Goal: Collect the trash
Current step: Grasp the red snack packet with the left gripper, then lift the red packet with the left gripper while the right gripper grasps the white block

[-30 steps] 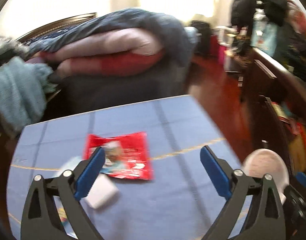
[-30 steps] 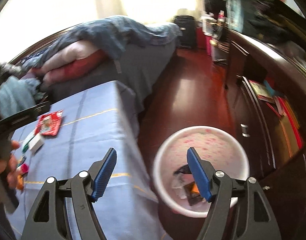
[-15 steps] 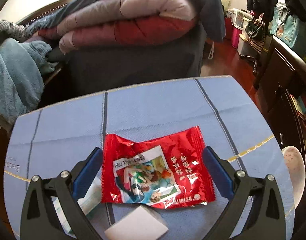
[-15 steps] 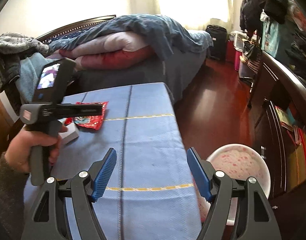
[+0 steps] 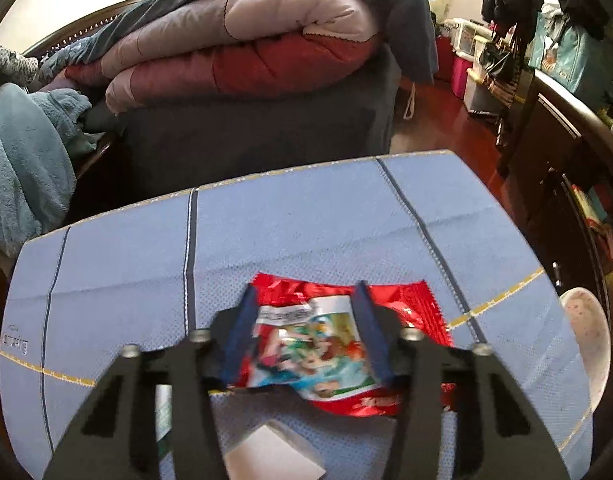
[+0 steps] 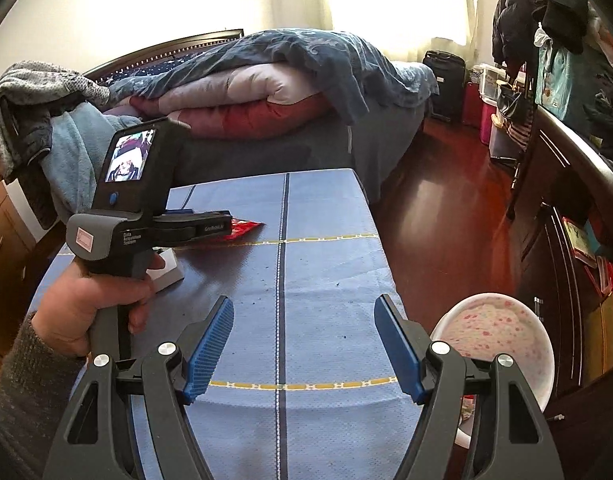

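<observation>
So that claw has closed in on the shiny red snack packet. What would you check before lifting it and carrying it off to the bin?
1. Left gripper around the crinkled red foil snack wrapper: ok, its jaws have just been closing and the wrapper bulges between them.
2. Grip firm enough to lift: cannot tell.
3. White flat packet nearer the camera stays out of the jaws: ok, it lies apart.
4. Right gripper free and out of the way: ok, open over bare blue tablecloth.
5. Pink-speckled white bin within view beside the table: ok.
6. Path to the bin clear: cannot tell.
</observation>
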`<state>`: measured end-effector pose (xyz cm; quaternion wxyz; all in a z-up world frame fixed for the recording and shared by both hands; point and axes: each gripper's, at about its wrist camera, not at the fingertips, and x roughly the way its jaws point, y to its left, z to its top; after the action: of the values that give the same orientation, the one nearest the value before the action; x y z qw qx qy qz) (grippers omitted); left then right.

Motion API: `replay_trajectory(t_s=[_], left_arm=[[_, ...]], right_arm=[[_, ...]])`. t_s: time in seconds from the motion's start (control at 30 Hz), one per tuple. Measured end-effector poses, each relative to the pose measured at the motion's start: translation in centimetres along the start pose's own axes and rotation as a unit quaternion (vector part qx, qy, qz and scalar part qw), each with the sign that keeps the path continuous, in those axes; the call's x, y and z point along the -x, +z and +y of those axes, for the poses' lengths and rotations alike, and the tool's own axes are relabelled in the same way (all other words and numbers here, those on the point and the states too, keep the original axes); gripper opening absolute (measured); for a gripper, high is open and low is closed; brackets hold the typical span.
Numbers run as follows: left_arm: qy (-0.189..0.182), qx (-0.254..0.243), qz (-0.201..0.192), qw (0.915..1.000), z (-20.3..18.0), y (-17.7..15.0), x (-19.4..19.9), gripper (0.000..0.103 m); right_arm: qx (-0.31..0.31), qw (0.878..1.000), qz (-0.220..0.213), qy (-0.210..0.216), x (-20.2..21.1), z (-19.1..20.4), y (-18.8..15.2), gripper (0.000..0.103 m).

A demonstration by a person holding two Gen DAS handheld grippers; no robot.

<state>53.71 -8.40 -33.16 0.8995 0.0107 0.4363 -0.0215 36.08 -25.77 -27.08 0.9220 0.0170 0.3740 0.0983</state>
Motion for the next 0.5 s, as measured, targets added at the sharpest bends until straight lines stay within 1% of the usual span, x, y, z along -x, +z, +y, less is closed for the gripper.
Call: replay_trajectory(t_s=[0.03, 0.07, 0.1, 0.13, 0.23, 0.33, 0.43, 0.5], left_arm=[[-0.003, 0.004, -0.003, 1.0000, 0.1, 0.0, 0.2, 0.029], [-0.010, 0.010, -0.004, 0.9999, 0.3, 0.1, 0.4, 0.017], [-0.021, 0.016, -0.004, 0.9997, 0.5, 0.2, 0.6, 0.003], [-0.026, 0.020, -0.005, 0.9994, 0.8, 0.2, 0.7, 0.005], [-0.038, 0.027, -0.024, 0.9986, 1.2, 0.2, 1.9, 0.005], [-0.059, 0.036, -0.043, 0.9966, 1.9, 0.1, 3.7, 0.004], [-0.070, 0.047, -0.061, 0.9946, 2.8, 0.1, 5.5, 0.004], [-0.076, 0.052, -0.063, 0.9938, 3.3, 0.3, 6.2, 0.005]], right_arm=[[0.000, 1.000, 0.000, 0.000, 0.0, 0.0, 0.0, 0.073], [0.001, 1.000, 0.000, 0.000, 0.0, 0.1, 0.0, 0.073], [0.001, 1.000, 0.000, 0.001, 0.0, 0.2, 0.1, 0.073], [0.002, 1.000, 0.000, 0.002, 0.0, 0.4, 0.1, 0.073], [0.004, 1.000, 0.000, 0.004, -0.1, 0.8, 0.1, 0.073], [0.008, 1.000, 0.002, 0.006, -0.2, 1.4, 0.2, 0.073], [0.011, 1.000, 0.004, 0.011, -0.4, 2.0, 0.2, 0.073], [0.013, 1.000, 0.006, 0.015, -0.6, 2.5, 0.2, 0.073]])
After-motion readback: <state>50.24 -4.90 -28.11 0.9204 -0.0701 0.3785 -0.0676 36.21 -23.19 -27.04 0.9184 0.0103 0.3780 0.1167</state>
